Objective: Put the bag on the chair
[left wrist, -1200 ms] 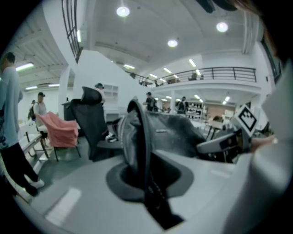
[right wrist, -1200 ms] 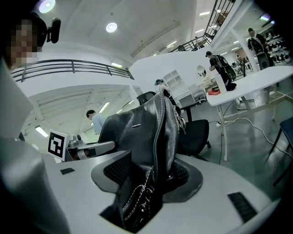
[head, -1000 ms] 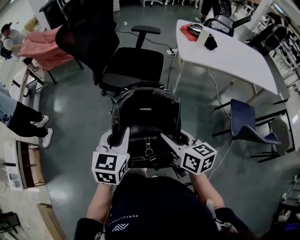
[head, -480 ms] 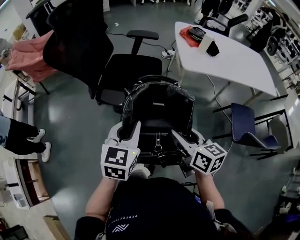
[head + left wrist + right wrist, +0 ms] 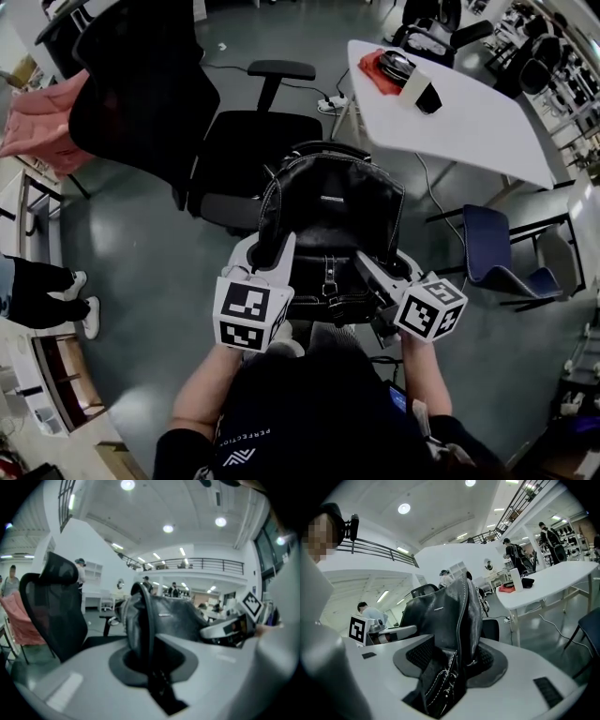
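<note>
Head view: black bag [image 5: 330, 214] held aloft, just short of chair [image 5: 251, 150]

Caught mid-carry, with the placing step not yet done. Hanging above the grey floor [image 5: 141, 262] between two hand-held tools, touching neither seat nor ground, top handles overlapping the seat's front edge from this angle. Pinched on one side by the left gripper [image 5: 272, 251], jaws drawn narrow on a thin strap or edge of the bag. Clamped on the other by the right gripper [image 5: 377, 274], jaws standing wider around a thick, white-stitched fold of leather.

Held roughly upright and leaning: broad face with its small metal plate turned up toward the camera's wearer, handles uppermost and pointing away toward the chair, buckled strap nearest the body. Long axis apparently running crosswise, from one gripper to the other, about parallel with the seat's front edge.

Next, by the look of it: carrying forward until fully over the seat's middle, lowering until the base settles, then parting both pairs of jaws together. Calls for clearing the armrest [image 5: 281, 70] beside the seat's far right corner and staying well apart from the white table [image 5: 469, 117]. Likely to slump once released, being soft leather.
</note>
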`<state>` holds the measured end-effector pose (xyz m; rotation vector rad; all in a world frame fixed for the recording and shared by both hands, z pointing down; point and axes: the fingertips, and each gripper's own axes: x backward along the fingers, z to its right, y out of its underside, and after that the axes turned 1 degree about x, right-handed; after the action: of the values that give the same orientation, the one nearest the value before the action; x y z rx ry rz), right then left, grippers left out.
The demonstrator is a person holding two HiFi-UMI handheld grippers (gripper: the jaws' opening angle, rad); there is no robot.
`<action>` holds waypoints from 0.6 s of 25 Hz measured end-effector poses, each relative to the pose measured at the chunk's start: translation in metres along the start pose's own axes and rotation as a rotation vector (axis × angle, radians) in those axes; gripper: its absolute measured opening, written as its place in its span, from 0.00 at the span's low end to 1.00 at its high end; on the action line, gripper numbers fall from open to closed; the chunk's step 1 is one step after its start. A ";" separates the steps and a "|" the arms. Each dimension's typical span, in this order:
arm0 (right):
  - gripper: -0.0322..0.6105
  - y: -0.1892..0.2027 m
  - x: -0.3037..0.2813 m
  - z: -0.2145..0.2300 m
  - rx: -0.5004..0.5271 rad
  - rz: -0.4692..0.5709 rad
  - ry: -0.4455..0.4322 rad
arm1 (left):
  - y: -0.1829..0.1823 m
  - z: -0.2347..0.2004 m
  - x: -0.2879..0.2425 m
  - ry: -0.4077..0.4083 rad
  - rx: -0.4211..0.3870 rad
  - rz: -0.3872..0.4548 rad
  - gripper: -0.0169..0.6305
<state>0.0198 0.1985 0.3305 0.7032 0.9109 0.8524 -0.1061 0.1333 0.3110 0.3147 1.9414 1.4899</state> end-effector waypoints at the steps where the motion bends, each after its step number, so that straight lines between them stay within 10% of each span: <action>1: 0.38 -0.002 -0.002 0.003 0.002 -0.001 0.001 | 0.000 -0.001 -0.003 0.001 0.002 0.002 0.09; 15: 0.39 -0.092 -0.098 0.104 0.074 -0.075 -0.077 | -0.044 -0.050 -0.134 -0.108 0.097 0.025 0.09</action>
<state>0.1075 0.0530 0.3390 0.7559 0.8977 0.7238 -0.0276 0.0063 0.3239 0.4554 1.9328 1.3683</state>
